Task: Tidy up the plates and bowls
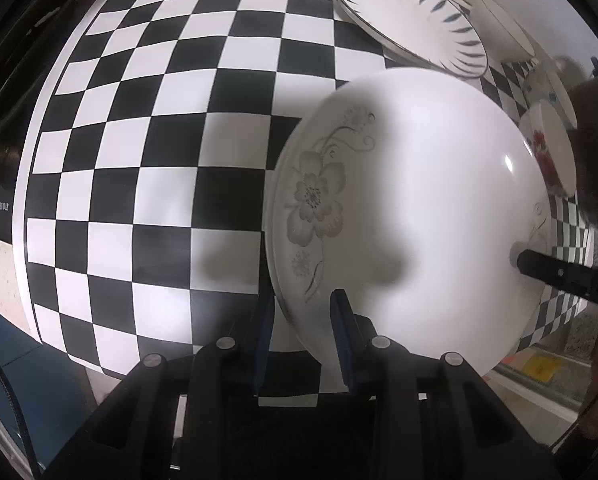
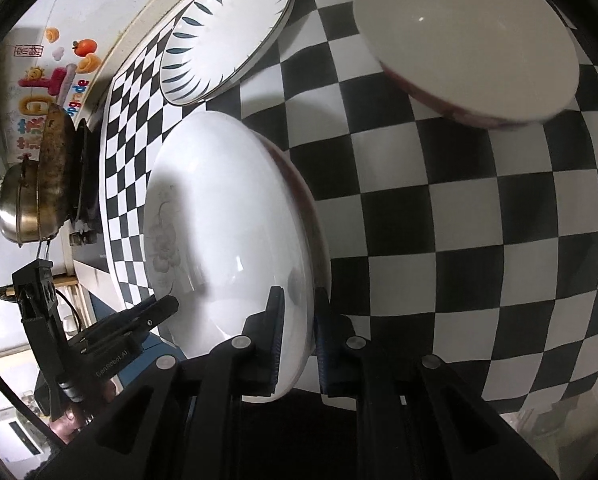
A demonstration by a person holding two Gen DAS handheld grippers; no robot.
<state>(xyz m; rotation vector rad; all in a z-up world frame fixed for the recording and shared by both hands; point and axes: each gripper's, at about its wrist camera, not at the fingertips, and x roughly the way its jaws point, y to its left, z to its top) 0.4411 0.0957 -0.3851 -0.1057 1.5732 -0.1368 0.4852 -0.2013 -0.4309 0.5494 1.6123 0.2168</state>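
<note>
Only in the right wrist view: a steel pot [image 2: 17,216] and a browned pan [image 2: 57,168] well beyond the far edge of the big white plate [image 2: 227,240], with coloured stickers [image 2: 55,80] on the wall above them. Only in the left wrist view: the plate's grey flower print seen sharply [image 1: 315,196], plus a red-flowered bowl [image 1: 547,152] just past the plate's right side.

Glossy white plate [image 1: 411,216], tilted up off the checkered cloth [image 1: 139,160], faint grey flower near one rim. Left gripper [image 1: 303,336] closed on the near rim, one blue pad each side. Right gripper [image 2: 299,336] likewise clamped on the opposite rim, its finger reaching in over the plate's right edge in the left view.

Beyond the plate, a leaf-patterned plate [image 1: 411,20] flat on the cloth; a cream bowl [image 2: 467,44] near it, upper right.

Reddish band under the plate's right rim in the right view: hard to say what. Red-flowered bowl partly cut off by a dark blurred shape.
</note>
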